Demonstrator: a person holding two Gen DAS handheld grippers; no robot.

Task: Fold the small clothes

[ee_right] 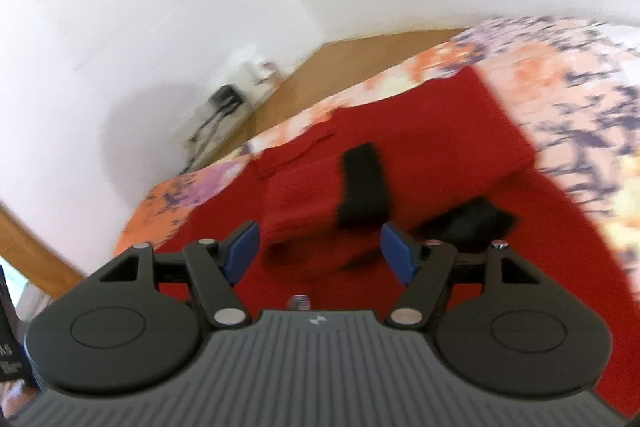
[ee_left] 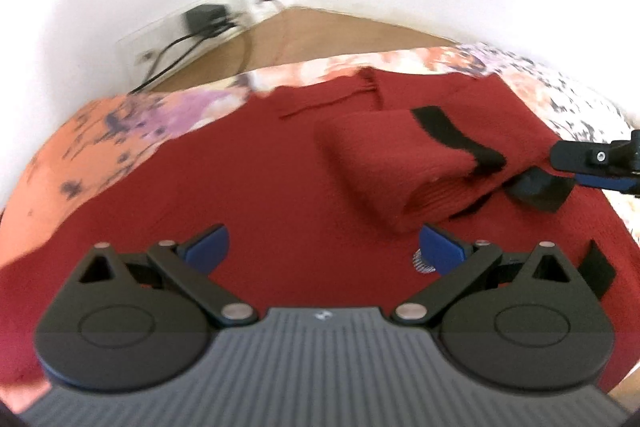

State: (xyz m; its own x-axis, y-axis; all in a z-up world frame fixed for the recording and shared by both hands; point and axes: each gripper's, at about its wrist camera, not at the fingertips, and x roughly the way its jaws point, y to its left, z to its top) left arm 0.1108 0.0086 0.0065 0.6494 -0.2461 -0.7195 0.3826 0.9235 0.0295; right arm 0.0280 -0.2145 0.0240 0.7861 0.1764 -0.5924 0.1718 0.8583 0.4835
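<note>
Red ribbed-knit sweater with black knitted cuff bands lies spread flat over a floral bedspread of orange, pink and purple print, its weave fine and matte. One sleeve is folded across the body into a soft rounded tube, its black cuff bent like a strap; a second black cuff lies just beside it. The left gripper, black plastic linkages with blue pads, hangs over the knit with its jaws spread and nothing between them. The right gripper is likewise released (the sleeve end sits beyond its fingertips, not pinched). Past the bed's edge runs smooth brown wooden flooring, with a black plug and cables at the white wall.
</note>
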